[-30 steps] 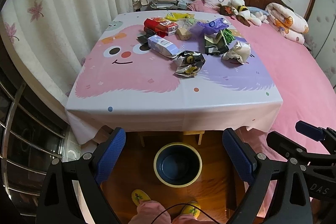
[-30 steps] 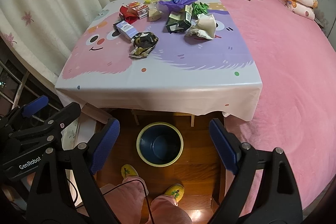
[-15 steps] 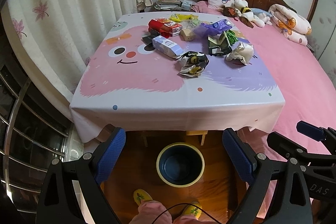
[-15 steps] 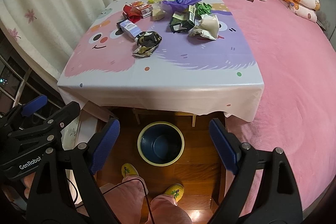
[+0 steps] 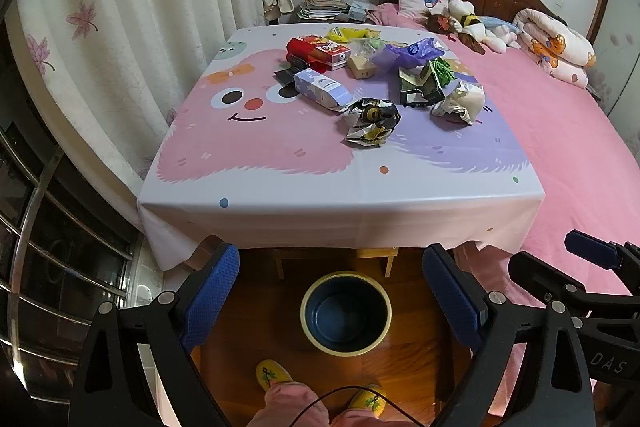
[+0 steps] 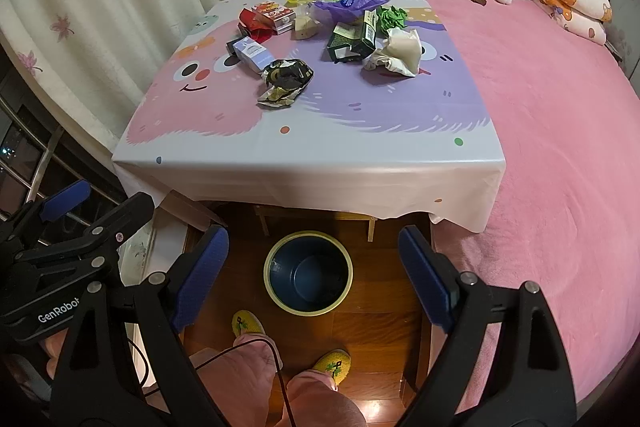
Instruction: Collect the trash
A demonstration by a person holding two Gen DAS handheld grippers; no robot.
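— Both claws first: how do they stand?
— Left claw is spread wide with nothing between its blue pads, and the right claw is spread just the same. Both hang above the bin, which stands on the wooden floor just in front of the surface.
— And the trash?
— All on the surface, beyond the bin toward its far half. A crumpled black-and-yellow wrapper lies nearest the bin. Behind it to the left lies a pale blue carton, and farther back a red box. To the right of the wrapper sit a crumpled white bag and a dark green packet, with a purple plastic bag beyond.
— Anything in the bin?
— Its dark inside shows nothing. Yellow slippers stand on the near side of it.
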